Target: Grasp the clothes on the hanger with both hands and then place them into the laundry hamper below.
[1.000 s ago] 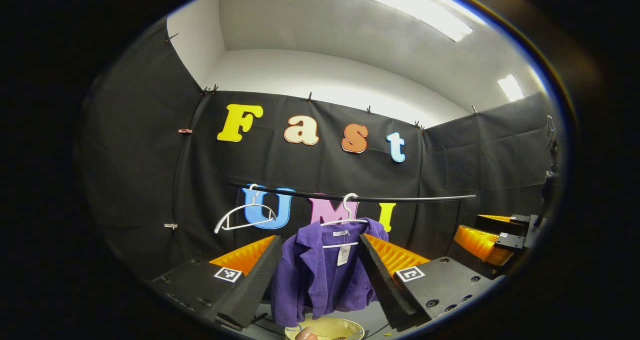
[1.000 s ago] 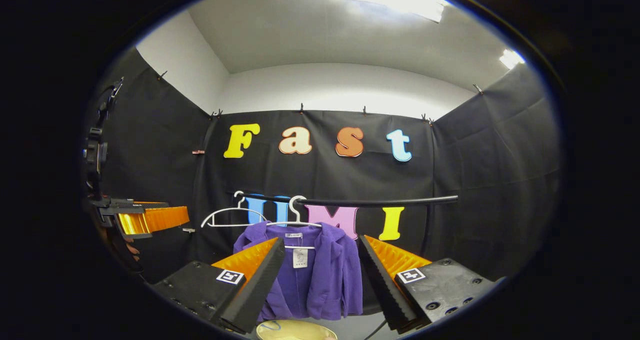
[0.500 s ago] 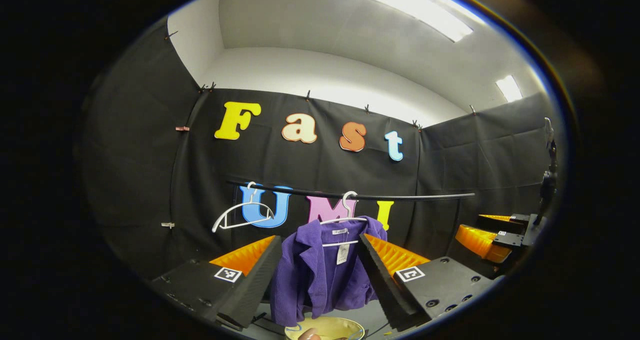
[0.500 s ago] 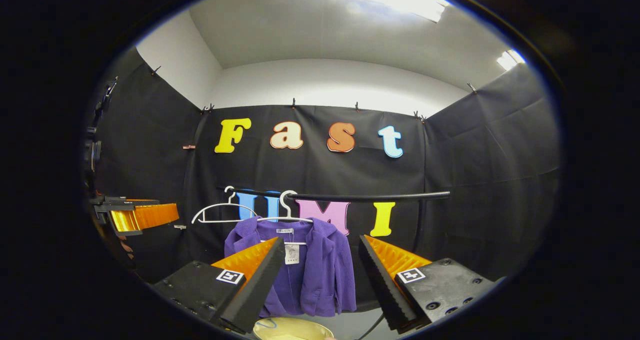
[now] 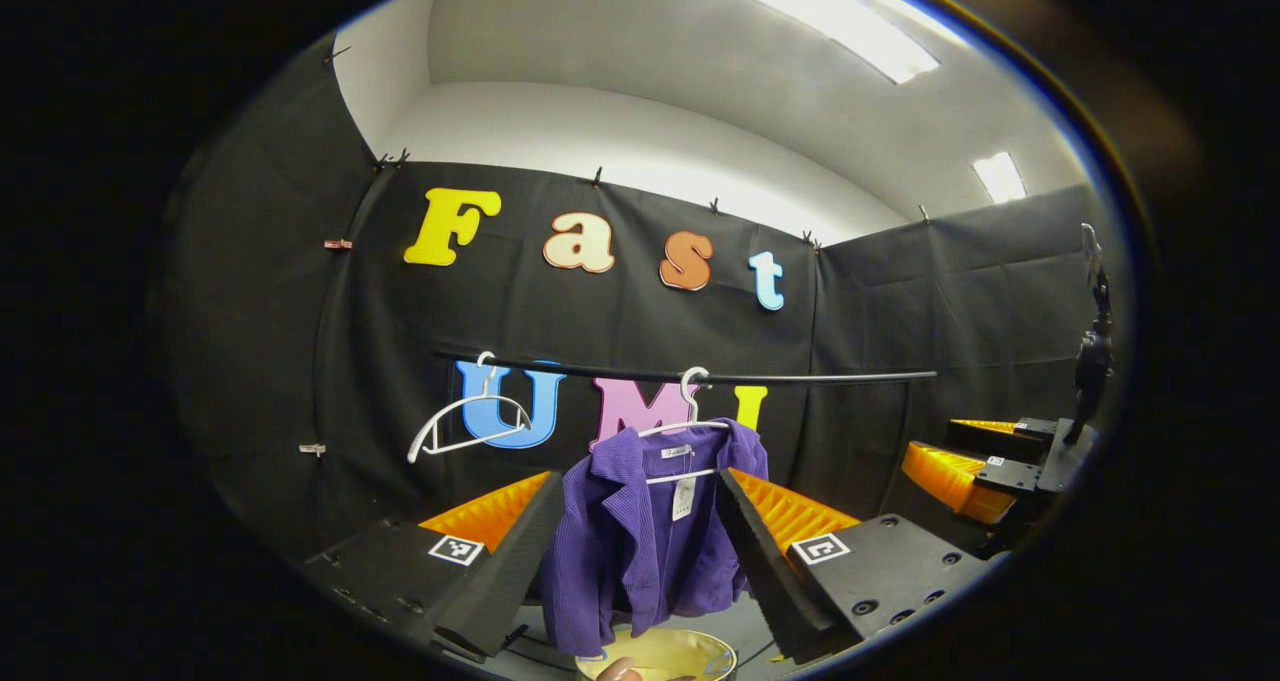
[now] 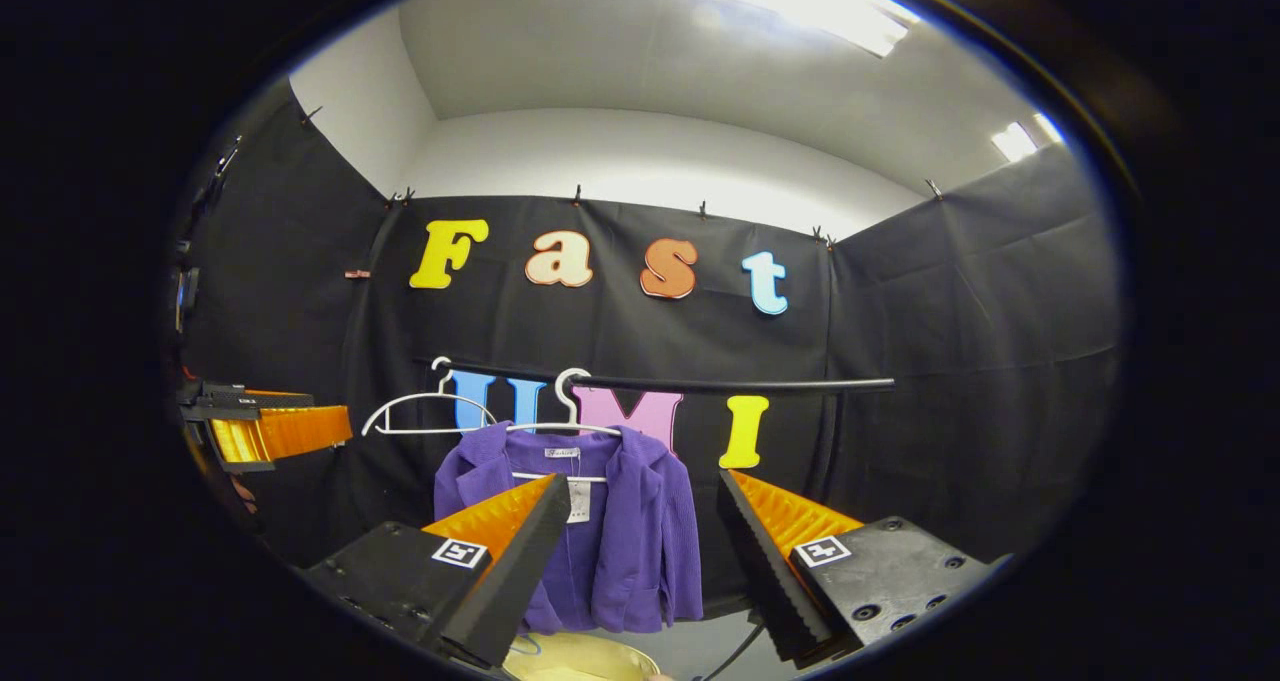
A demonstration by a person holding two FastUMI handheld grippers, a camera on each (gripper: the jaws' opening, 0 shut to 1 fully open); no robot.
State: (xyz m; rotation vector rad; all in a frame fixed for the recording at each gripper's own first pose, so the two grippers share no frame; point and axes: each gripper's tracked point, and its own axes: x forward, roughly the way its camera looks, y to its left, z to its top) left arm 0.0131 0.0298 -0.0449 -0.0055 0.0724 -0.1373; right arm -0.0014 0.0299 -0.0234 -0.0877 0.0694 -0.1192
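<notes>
Hanging lengthwise straight down from a white hanger (image 5: 688, 423) on the black rail (image 5: 800, 377), open front toward the cameras, purple jacket (image 5: 645, 541) above the yellow hamper (image 5: 665, 653) — left gripper (image 5: 640, 551) and right gripper (image 6: 640, 551) both spread, empty, short of it.

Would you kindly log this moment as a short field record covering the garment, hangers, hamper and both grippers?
garment: purple jacket on a white hanger, hanging from the black rail
spare hanger: empty white hanger, left along the rail
hamper: yellow hamper below the jacket
left gripper: open, short of the jacket
right gripper: open, not touching the jacket
task state: jacket not yet grasped
</notes>
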